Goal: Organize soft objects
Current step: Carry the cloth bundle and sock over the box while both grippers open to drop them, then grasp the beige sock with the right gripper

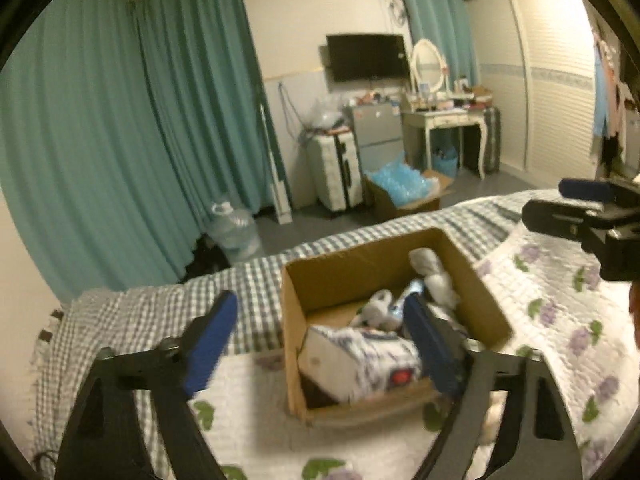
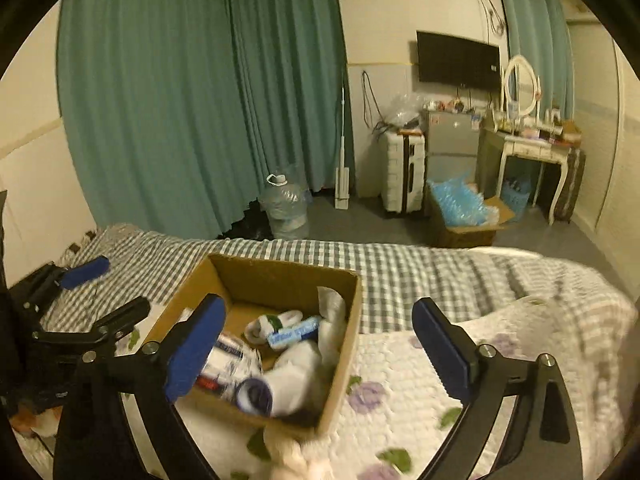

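An open cardboard box (image 1: 352, 272) (image 2: 280, 280) sits on the bed. Inside lie rolled white socks (image 1: 430, 264) (image 2: 296, 372), a white-and-blue patterned bundle (image 1: 360, 356) (image 2: 230, 360) and a small blue-labelled item (image 2: 294, 332). My left gripper (image 1: 320, 320) hangs over the box's near left corner, open, with nothing pressed by its pads. My right gripper (image 2: 318, 312) is open and empty above the box's near right side. Each gripper also shows in the other's view: the right gripper (image 1: 576, 204) at the right, the left gripper (image 2: 108, 292) at the left. A cream soft thing (image 2: 296, 464) lies on the quilt just in front of the box.
The bed has a grey checked sheet (image 1: 160, 312) and a white floral quilt (image 2: 400, 380). Beyond its far edge are the floor, a water jug (image 2: 286, 208), a suitcase (image 1: 340, 168), a box of blue plastic (image 2: 460, 208), a dressing table (image 1: 444, 120) and teal curtains (image 2: 180, 100).
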Action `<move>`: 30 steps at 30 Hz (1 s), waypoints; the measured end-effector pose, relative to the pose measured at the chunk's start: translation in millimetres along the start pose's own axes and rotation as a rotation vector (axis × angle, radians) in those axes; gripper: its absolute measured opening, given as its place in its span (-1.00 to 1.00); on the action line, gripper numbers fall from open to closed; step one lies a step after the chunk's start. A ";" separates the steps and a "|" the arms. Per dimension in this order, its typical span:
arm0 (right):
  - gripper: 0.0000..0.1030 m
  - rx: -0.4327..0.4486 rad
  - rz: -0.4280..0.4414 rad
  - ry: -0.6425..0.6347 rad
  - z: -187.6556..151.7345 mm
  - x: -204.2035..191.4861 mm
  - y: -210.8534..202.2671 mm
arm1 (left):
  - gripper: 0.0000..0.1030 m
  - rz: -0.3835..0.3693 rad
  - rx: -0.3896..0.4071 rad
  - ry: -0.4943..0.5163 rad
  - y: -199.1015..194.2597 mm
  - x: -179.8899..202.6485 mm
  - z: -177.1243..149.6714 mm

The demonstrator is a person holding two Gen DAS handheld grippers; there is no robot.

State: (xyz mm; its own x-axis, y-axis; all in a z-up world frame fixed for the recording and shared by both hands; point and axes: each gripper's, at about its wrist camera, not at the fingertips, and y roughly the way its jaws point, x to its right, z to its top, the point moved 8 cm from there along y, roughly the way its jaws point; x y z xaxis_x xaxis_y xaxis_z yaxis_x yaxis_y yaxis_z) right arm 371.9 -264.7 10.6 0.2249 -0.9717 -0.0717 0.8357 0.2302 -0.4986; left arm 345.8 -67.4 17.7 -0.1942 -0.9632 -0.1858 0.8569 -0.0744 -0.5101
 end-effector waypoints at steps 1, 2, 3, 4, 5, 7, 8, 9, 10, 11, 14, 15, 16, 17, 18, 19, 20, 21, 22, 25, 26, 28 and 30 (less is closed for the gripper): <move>0.93 0.004 -0.014 -0.020 0.4 -3.6 -15.6 | 0.73 -0.003 0.013 0.002 -14.8 -1.0 -2.1; 0.94 0.008 -0.024 -0.034 -0.3 -6.4 -26.7 | 0.74 -0.001 0.031 0.001 -29.2 -3.0 -3.5; 0.95 0.011 -0.033 -0.049 -2.1 -10.2 -39.5 | 0.74 0.001 0.045 0.000 -42.2 -4.2 -5.8; 0.95 0.010 -0.038 -0.067 -5.2 -15.4 -54.2 | 0.74 0.002 0.052 -0.003 -58.1 -5.5 -9.5; 0.95 0.010 -0.041 -0.074 -7.6 -17.4 -61.3 | 0.74 0.000 0.056 -0.012 -68.1 -6.6 -12.1; 0.96 0.005 -0.046 -0.090 -17.1 -24.5 -80.7 | 0.74 -0.012 0.060 -0.038 -86.8 -9.4 -17.5; 0.96 0.004 -0.048 -0.095 -22.3 -27.8 -88.5 | 0.74 -0.020 0.064 -0.052 -95.7 -11.5 -20.7; 0.96 0.004 -0.050 -0.097 -29.5 -30.6 -97.6 | 0.74 -0.025 0.069 -0.063 -104.6 -11.7 -24.5; 0.96 0.006 -0.051 -0.098 -34.9 -32.4 -102.6 | 0.74 -0.033 0.077 -0.075 -116.2 -10.9 -28.9; 0.96 0.009 -0.047 -0.099 -40.8 -34.1 -107.4 | 0.74 -0.040 0.082 -0.077 -122.6 -10.6 -32.5; 0.96 -0.009 -0.031 -0.106 -66.1 -40.1 -111.6 | 0.74 -0.046 0.100 -0.082 -138.0 -11.2 -47.4; 0.96 -0.014 -0.033 -0.107 -71.6 -40.2 -110.3 | 0.74 -0.041 0.098 -0.087 -139.6 -12.2 -51.9; 0.96 -0.029 -0.031 -0.106 -82.9 -40.3 -106.4 | 0.74 -0.039 0.094 -0.097 -140.8 -13.4 -57.8; 0.96 -0.037 -0.029 -0.102 -89.0 -39.6 -102.7 | 0.74 -0.034 0.091 -0.115 -140.3 -14.8 -62.6; 0.96 -0.048 -0.026 -0.094 -97.8 -38.8 -96.4 | 0.74 -0.028 0.089 -0.132 -140.5 -15.7 -68.1; 0.96 -0.066 -0.026 -0.091 -108.5 -37.6 -88.0 | 0.73 -0.021 0.084 -0.147 -137.7 -17.1 -73.5; 0.96 -0.080 -0.026 -0.090 -116.6 -36.9 -80.1 | 0.74 -0.012 0.075 -0.155 -134.6 -16.4 -78.8; 0.96 -0.103 -0.020 -0.090 -127.3 -36.7 -71.5 | 0.74 -0.005 0.062 -0.161 -128.3 -16.2 -84.9; 0.96 -0.128 -0.010 -0.087 -138.2 -36.2 -60.1 | 0.74 -0.001 0.053 -0.163 -123.3 -15.9 -88.2; 0.96 -0.192 0.014 -0.069 -163.1 -34.4 -26.4 | 0.74 -0.001 0.007 -0.175 -100.2 -14.4 -102.2; 0.96 -0.203 0.014 -0.067 -166.1 -33.6 -20.1 | 0.74 -0.004 -0.010 -0.181 -93.6 -12.3 -108.3; 0.96 -0.228 0.014 -0.061 -177.8 -32.0 -0.2 | 0.74 -0.007 -0.037 -0.195 -76.1 -9.8 -115.3; 0.96 -0.250 0.021 -0.053 -188.1 -30.9 17.3 | 0.74 0.000 -0.059 -0.204 -58.4 -7.2 -123.3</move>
State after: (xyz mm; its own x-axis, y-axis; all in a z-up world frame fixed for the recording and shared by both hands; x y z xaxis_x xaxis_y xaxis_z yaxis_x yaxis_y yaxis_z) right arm 285.1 -240.5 -158.3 0.2720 -0.9614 -0.0419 0.6822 0.2234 -0.6962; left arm 238.3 -24.3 -54.7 -0.0890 -0.9959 -0.0151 0.8262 -0.0654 -0.5595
